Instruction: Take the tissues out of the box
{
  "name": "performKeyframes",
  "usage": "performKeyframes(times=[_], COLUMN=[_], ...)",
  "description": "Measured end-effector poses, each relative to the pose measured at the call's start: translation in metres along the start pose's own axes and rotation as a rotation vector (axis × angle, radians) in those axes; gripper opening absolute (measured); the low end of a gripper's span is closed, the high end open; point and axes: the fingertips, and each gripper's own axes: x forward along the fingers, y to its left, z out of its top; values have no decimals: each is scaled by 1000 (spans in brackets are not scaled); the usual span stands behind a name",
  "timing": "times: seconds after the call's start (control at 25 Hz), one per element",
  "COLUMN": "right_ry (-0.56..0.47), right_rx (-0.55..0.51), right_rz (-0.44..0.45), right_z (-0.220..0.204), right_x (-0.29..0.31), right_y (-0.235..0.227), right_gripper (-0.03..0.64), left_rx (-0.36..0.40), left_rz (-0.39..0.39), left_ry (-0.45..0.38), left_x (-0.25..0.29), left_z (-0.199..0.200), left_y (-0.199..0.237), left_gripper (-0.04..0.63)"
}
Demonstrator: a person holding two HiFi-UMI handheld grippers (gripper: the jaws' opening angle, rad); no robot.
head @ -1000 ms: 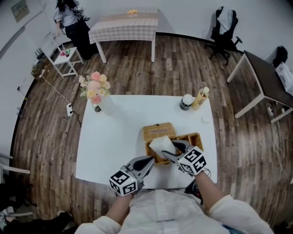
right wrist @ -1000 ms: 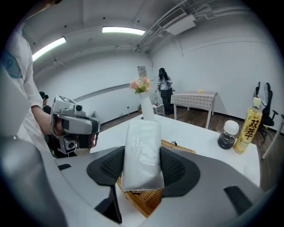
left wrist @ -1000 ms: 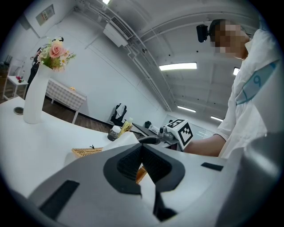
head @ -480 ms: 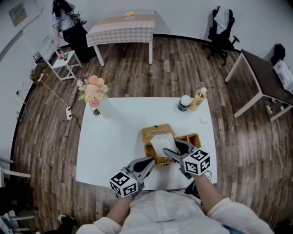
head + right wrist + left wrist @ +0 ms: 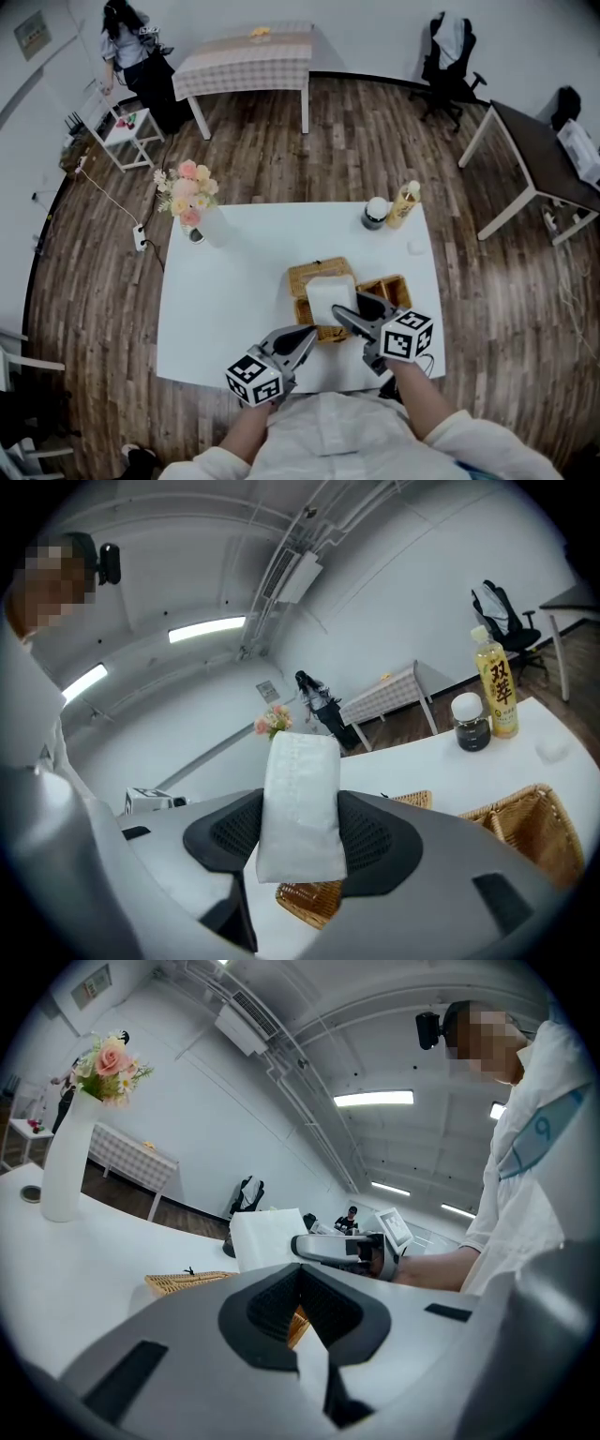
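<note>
A white tissue pack [image 5: 331,298] stands upright between the jaws of my right gripper [image 5: 349,315], which is shut on it just above the wicker box [image 5: 319,274]. In the right gripper view the pack [image 5: 300,808] fills the gap between both pads, with the wicker rim [image 5: 305,900] under it. The box's open wicker part [image 5: 394,289] lies to the right. My left gripper [image 5: 302,339] hovers at the table's near edge, left of the box, shut and empty. In its own view the left gripper [image 5: 302,1299] points toward the pack [image 5: 267,1238].
On the white table [image 5: 234,300] a vase of flowers [image 5: 192,202] stands at the far left corner. A yellow bottle [image 5: 406,204] and a dark jar [image 5: 377,212] stand at the far right. A person [image 5: 127,47] stands by another table at the back.
Almost nothing: the right gripper still holds the pack over the box, drifted only slightly. The left gripper stays put.
</note>
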Motion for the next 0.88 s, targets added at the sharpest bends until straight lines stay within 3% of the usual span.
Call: performKeyframes(times=[0.48, 0.88], right_ry=[-155, -166], right_rx=[249, 274], right_rz=[85, 107], right_z=[26, 28], right_x=[-4, -4], right_y=[5, 7], right_gripper=[259, 259], left_rx=[-1, 4], left_rz=[0, -1], left_ry=[9, 18], left_x=[4, 7], left_z=[1, 1], left_y=[4, 5], left_gripper=[2, 2])
